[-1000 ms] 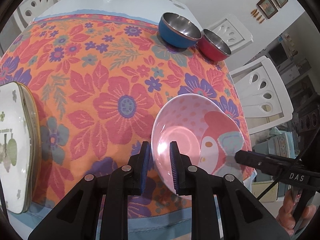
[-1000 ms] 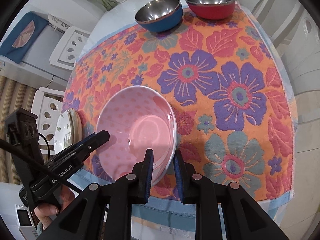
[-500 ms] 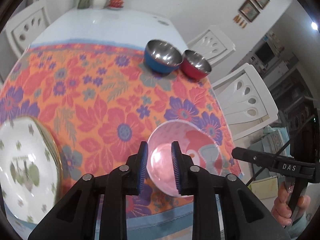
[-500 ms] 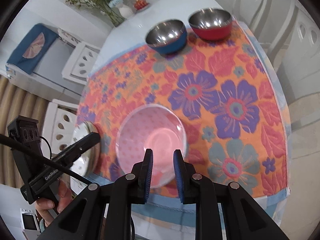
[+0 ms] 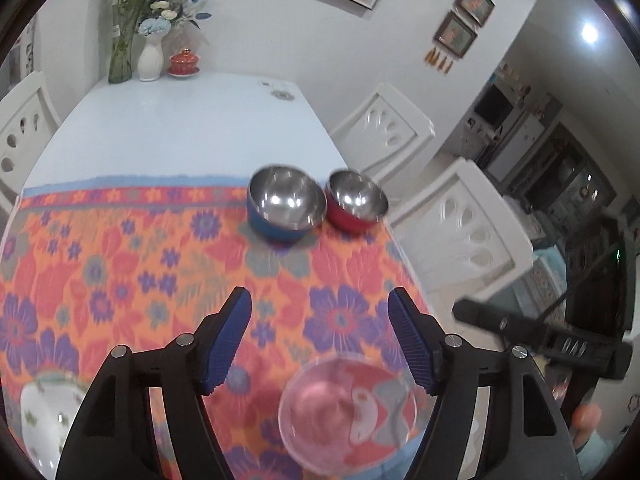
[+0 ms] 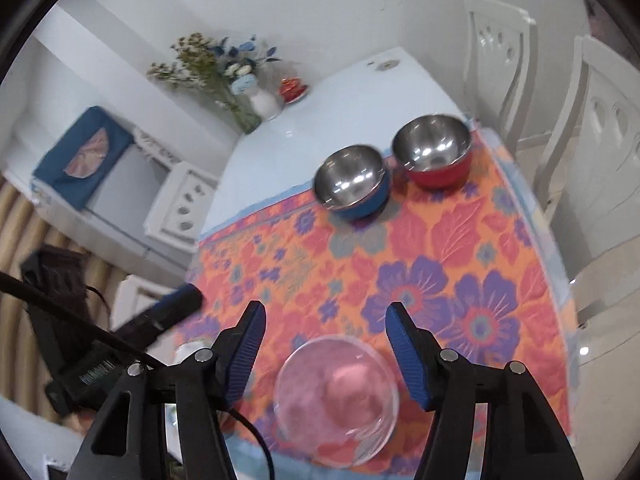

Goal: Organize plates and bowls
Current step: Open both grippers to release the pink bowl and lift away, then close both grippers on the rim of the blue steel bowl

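A pink cartoon bowl [image 5: 347,410] rests on the floral cloth [image 5: 132,256] near the table's front edge; it also shows in the right wrist view [image 6: 337,398]. My left gripper [image 5: 320,320] is open, raised above and behind the bowl, empty. My right gripper [image 6: 325,330] is open too, above the bowl, empty. A blue steel bowl [image 5: 285,209] and a red steel bowl [image 5: 356,202] stand side by side at the cloth's far edge; both also show in the right wrist view, blue [image 6: 354,186] and red [image 6: 436,150]. A white leaf-print plate [image 5: 48,420] lies at the front left.
White chairs [image 5: 464,220] stand along the right side of the table. A vase with flowers [image 5: 150,52] and a small red lidded cup [image 5: 184,63] stand at the far end of the white tabletop [image 5: 180,128].
Both grippers have opened and let go of the pink bowl, which now sits on the cloth. Both have risen and pulled back from it.
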